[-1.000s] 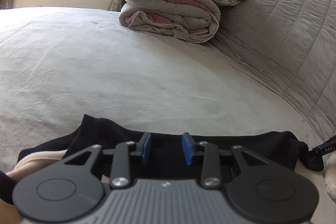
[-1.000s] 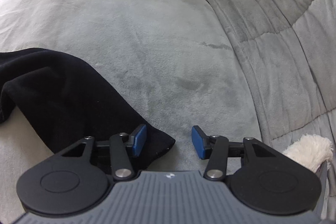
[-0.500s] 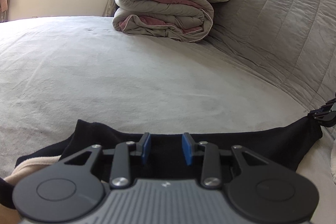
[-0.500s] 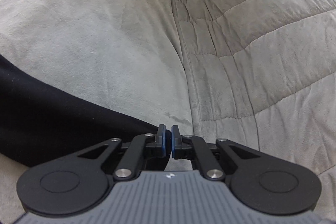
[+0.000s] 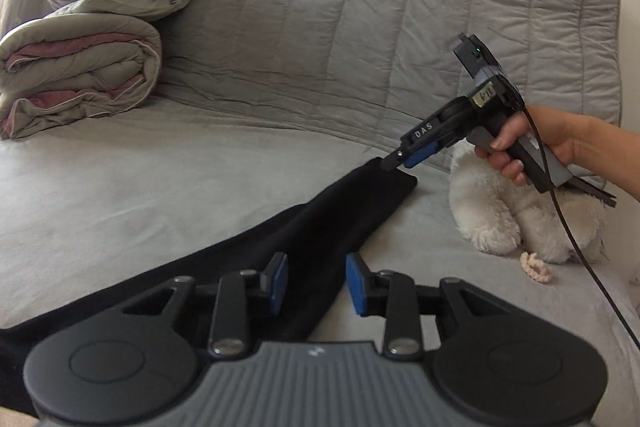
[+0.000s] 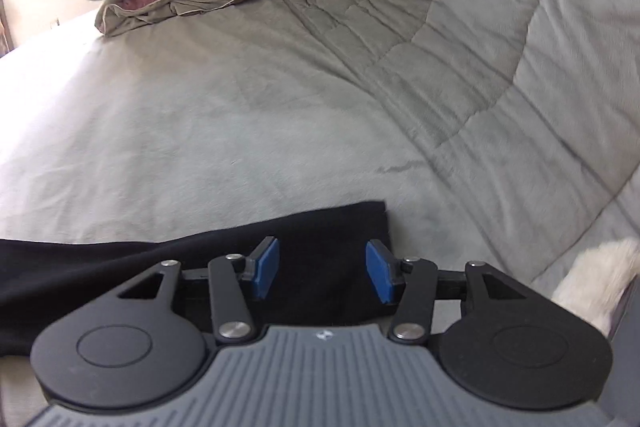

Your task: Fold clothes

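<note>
Right hand-held gripper (image 6: pixel 323 270) hovers with jaws spread over the end of a black garment (image 5: pixel 352 211) stretched flat across the grey bed (image 5: pixel 160 179). Left hand-held gripper (image 5: pixel 316 282), jaws also apart, straddles its edge. Right hand (image 5: pixel 532 143) grips its handle, angled downward.

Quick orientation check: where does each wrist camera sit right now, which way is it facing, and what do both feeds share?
Left wrist: on the left hand-held gripper, facing the quilted headboard; shows its open fingers, plus the right hand holding the right hand-held gripper.
Right wrist: on that gripper, looking down over the bed; shows its open fingers.
Shared: black garment, folded comforter, white plush toy.
</note>
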